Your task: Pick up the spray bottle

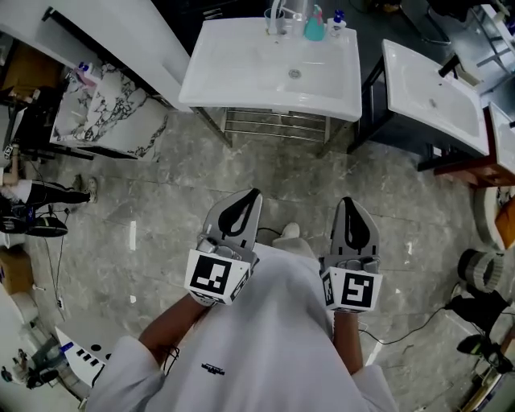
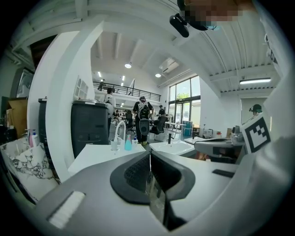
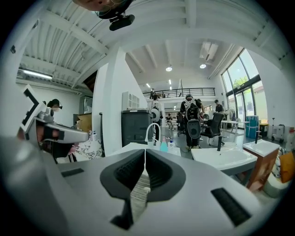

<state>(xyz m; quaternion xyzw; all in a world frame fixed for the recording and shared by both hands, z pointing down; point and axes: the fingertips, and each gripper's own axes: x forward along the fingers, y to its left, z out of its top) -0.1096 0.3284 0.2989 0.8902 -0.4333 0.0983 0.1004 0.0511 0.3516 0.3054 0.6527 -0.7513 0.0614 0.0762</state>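
Obs.: left gripper jaws fully together, nothing between them. Right gripper likewise closed and empty. Both have smooth grey plastic shells, tapering to a point, with black ribbed pads inside. Each carries a marker cube with black-and-white square patterns and no letters. The print on the person's white shirt is too small to read.

Both grippers are held side by side over the grey, veined, glossy stone floor, well short of the white tabletop and tips aimed toward it. The tabletop is glossy and rectangular with rounded corners and a moulded basin. A rack of metal bars sits under it.

The spray bottle stands at the far edge of the tabletop, just right of the chrome arched faucet. It is teal and translucent-looking, with a rounded body narrowing to a lighter top. Its long axis is vertical. Nozzle heading not resolvable; no legible label.

A clear glass stands on the other side of the faucet. A small bottle with a blue cap stands just beyond the spray bottle, toward the tabletop's right corner.
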